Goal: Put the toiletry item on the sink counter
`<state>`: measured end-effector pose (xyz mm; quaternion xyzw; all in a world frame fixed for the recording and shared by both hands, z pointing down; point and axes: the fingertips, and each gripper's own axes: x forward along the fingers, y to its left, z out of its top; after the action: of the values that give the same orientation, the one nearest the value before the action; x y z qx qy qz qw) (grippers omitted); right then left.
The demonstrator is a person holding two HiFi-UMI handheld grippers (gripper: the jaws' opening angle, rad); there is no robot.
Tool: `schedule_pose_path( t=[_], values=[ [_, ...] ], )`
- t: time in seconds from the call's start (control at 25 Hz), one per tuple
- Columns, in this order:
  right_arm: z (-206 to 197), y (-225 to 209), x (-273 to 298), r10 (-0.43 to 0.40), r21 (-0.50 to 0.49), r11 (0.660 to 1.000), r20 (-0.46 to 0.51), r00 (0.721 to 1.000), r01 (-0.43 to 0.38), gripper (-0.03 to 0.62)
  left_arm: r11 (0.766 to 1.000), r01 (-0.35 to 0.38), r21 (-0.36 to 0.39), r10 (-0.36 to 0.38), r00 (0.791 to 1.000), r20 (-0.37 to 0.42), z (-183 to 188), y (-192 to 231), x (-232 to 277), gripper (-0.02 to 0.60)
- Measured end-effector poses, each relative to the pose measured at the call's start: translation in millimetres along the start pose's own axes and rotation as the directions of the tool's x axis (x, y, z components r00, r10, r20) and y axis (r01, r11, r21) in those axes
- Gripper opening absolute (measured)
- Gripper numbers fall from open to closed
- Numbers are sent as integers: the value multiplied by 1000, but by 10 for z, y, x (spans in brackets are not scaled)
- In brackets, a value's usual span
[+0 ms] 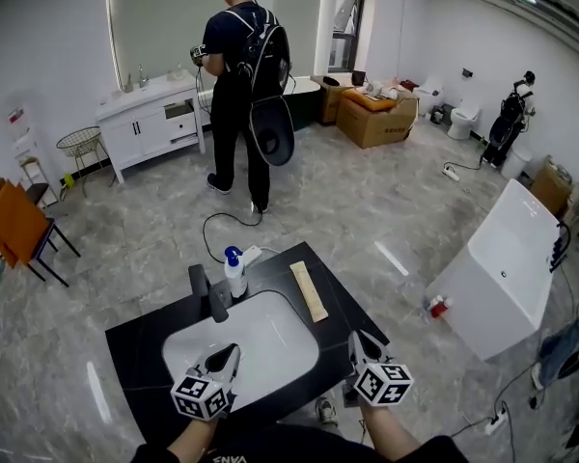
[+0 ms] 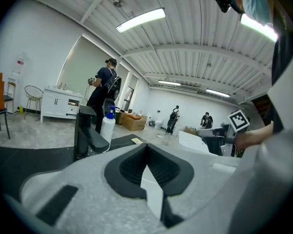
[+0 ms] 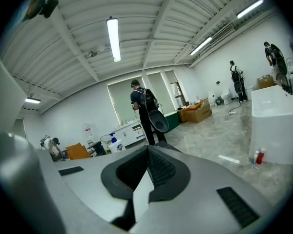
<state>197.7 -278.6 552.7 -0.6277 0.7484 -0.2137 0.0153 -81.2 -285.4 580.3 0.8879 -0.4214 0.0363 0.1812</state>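
A white pump bottle (image 1: 235,277) with a blue pump head stands upright on the black sink counter (image 1: 140,350). Its long axis is vertical and the pump end is uppermost. The body is a plain, rounded white cylinder that narrows to the blue top, and the spout is too small to tell which way it faces. The bottle is just beside the black faucet (image 1: 212,298), at the faucet's far right. Nothing grips it. A flat beige strip (image 1: 309,290) lies further to the faucet's right, apart from the bottle. On the near side of the faucet, over the white basin (image 1: 270,340), the left gripper (image 1: 234,350) has its jaws pressed together on nothing. Well to the faucet's right, the right gripper (image 1: 357,337) is likewise closed and empty.
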Motion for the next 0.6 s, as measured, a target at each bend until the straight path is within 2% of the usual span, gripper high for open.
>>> schedule_pose_path(
  t=[0.16, 0.6],
  values=[
    [-141, 5, -136, -24, 31, 999, -10, 1000, 25, -1, 1000, 19, 4, -19, 1000, -8, -20, 45, -54, 8],
    [-275, -47, -401, -56, 38, 998, 1, 998, 56, -2, 998, 60, 19, -59, 998, -25, -82, -31, -61, 8]
  ],
)
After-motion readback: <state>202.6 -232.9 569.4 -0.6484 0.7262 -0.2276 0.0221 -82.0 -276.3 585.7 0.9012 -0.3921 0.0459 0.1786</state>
